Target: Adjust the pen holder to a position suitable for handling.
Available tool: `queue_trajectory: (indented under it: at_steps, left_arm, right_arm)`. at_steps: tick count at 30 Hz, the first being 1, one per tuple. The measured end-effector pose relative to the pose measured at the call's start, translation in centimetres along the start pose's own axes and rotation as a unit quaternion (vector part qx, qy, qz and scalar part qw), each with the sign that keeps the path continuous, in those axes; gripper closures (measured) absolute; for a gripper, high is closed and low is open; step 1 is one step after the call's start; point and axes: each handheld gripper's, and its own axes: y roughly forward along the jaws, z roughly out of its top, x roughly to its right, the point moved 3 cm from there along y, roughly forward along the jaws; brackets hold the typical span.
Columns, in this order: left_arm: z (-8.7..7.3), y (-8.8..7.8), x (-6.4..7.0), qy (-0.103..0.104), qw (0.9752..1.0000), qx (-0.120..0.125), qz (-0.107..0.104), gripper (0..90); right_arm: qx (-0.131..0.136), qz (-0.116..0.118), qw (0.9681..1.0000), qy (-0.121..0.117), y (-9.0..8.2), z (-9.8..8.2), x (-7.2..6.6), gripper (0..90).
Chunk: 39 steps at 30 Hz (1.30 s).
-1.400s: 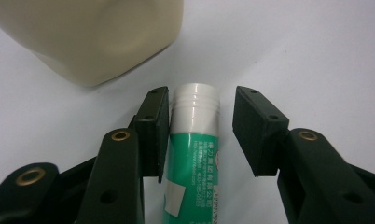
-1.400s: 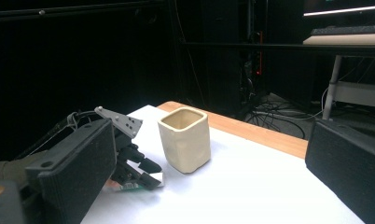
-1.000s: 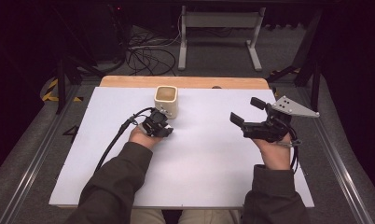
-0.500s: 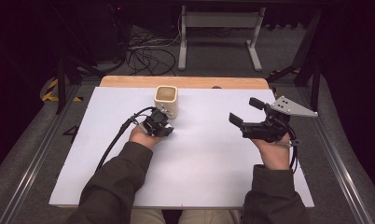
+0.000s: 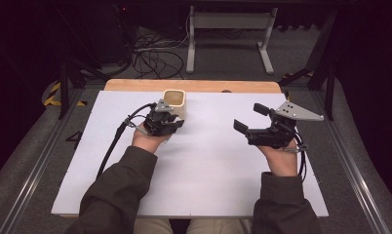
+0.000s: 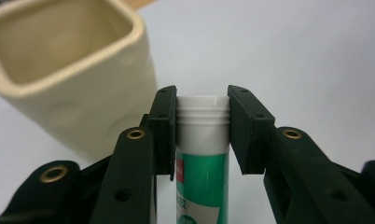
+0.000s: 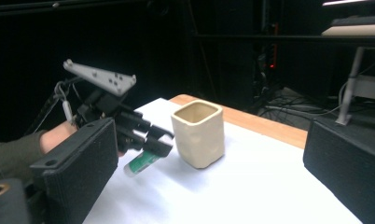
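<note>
Left gripper (image 6: 202, 100) is clenching a green-and-white tube (image 6: 203, 172) just under its white screw-cap end; both pads are pressing on the neck, cap end pointing away from the hand. In the right gripper view the tube (image 7: 142, 162) is hanging slanted off the sheet, its far end dipping toward the table, so it is being carried, not resting.

The cream square cup (image 5: 175, 101) is standing upright at about 12 o'clock on the white sheet (image 5: 204, 170), mouth open and empty as far as the left gripper view shows. Left gripper (image 5: 170, 123) is sitting just at the cup's 6 o'clock. Likely reason for the hold near the cap: it leaves the long body free to swing upright and drop into the cup.

Right gripper (image 5: 247, 118) is hovering at about 3 o'clock on the sheet, well apart from cup and tube, jaws released and wide with nothing between them. Judging by that, it is standing by, perhaps to steady the cup.

Tube is not yet over the cup's mouth.
</note>
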Motion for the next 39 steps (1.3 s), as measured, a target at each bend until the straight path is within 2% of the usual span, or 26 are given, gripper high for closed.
queue_trajectory:
  at_steps: [2, 3, 4, 5, 6, 9, 12, 13, 14, 15, 20, 22, 26, 32, 39]
  left_arm:
    - [0.6, -0.7, 0.5, 0.001, 0.9995, 0.030, -0.011, 65.4]
    - [0.6, -0.7, 0.5, 0.001, 0.9995, 0.030, -0.011, 65.5]
    - [0.8, -1.0, 0.6, 0.000, 0.9991, 0.040, -0.015, 65.5]
    - [1.1, -1.5, 1.0, -0.003, 0.9977, 0.061, -0.028, 65.5]
    - [1.1, -1.5, 1.0, -0.003, 0.9977, 0.061, -0.028, 65.4]
    - [1.6, -2.1, 1.5, -0.005, 0.9956, 0.084, -0.042, 65.5]
    - [2.1, -2.8, 1.9, -0.014, 0.9922, 0.108, -0.060, 65.4]
    - [2.4, -3.3, 2.3, -0.016, 0.9894, 0.124, -0.073, 65.5]
    - [2.4, -3.3, 2.3, -0.016, 0.9894, 0.124, -0.073, 65.5]
    - [2.6, -3.5, 2.4, -0.015, 0.9883, 0.132, -0.074, 65.4]
    - [3.4, -4.5, 3.5, 0.003, 0.9820, 0.168, -0.087, 65.4]
    - [3.7, -4.8, 3.9, 0.009, 0.9799, 0.176, -0.093, 65.4]
    - [4.1, -5.2, 4.6, 0.015, 0.9770, 0.189, -0.098, 65.4]
    - [4.6, -5.8, 5.2, 0.007, 0.9725, 0.207, -0.108, 65.4]
    - [5.2, -6.5, 6.2, 0.021, 0.9669, 0.226, -0.115, 65.4]
  right_arm:
    - [-0.004, 0.007, 1.0000, -0.002, 0.3, -0.1, -0.2, 4.2]
    - [-0.004, 0.008, 1.0000, -0.002, 0.5, -0.2, -0.2, 4.5]
    - [-0.004, 0.010, 0.9999, -0.001, 0.6, -0.2, -0.2, 4.9]
    - [-0.004, 0.012, 0.9999, 0.000, 0.7, -0.3, -0.3, 5.4]
    - [-0.003, 0.015, 0.9999, -0.002, 0.8, -0.3, -0.3, 5.8]
    - [-0.001, 0.017, 0.9999, 0.002, 1.0, -0.4, -0.3, 7.2]
    - [0.002, 0.029, 0.9995, 0.008, 1.4, -0.7, -0.4, 10.6]
    - [0.001, 0.035, 0.9994, 0.007, 1.5, -0.8, -0.4, 11.6]
    - [0.001, 0.035, 0.9994, 0.007, 1.5, -0.8, -0.4, 11.6]
    - [0.002, 0.048, 0.9988, 0.006, 1.8, -0.9, -0.6, 14.6]
    - [-0.002, 0.070, 0.9975, 0.004, 2.5, -1.2, -1.1, 17.6]
    - [-0.003, 0.084, 0.9964, 0.001, 3.0, -1.3, -1.6, 18.2]
    - [-0.002, 0.089, 0.9960, 0.004, 3.4, -1.4, -1.9, 18.9]
    - [-0.007, 0.092, 0.9957, 0.003, 4.2, -1.8, -2.3, 20.7]
    - [-0.001, 0.106, 0.9944, 0.011, 5.1, -2.0, -2.8, 22.3]
